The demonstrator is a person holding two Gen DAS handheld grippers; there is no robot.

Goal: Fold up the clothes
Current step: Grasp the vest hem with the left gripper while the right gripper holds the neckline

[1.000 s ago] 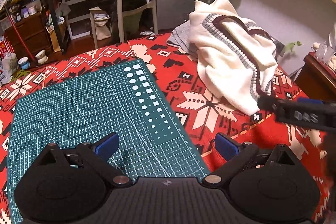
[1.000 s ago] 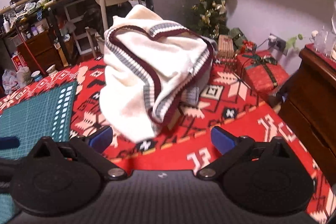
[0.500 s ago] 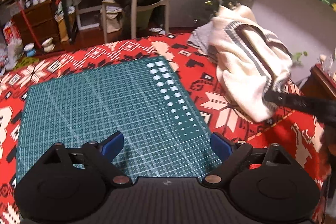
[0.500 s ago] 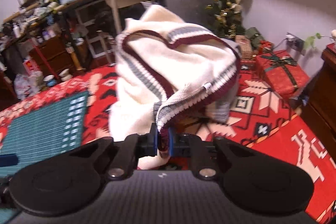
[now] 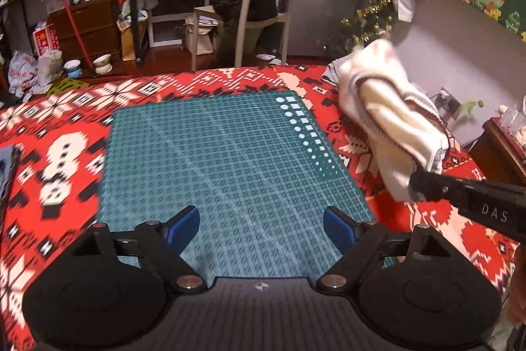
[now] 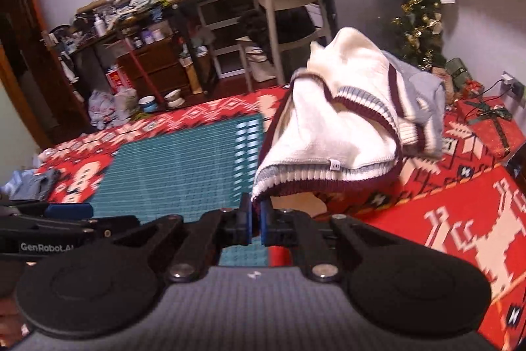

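My right gripper (image 6: 257,221) has its jaws pinched tight on the maroon-and-grey ribbed hem of the cream knit sweater (image 6: 332,120), which hangs lifted off the red patterned tablecloth (image 6: 460,219) at the right edge of the green cutting mat (image 6: 171,173), with a grey garment (image 6: 424,94) bunched behind it. My left gripper (image 5: 261,227) has its jaws spread wide with nothing between them, hovering over the near edge of the mat on the counter. In the left wrist view the sweater sits to the right of the mat, its low end meeting the tip of the right gripper.
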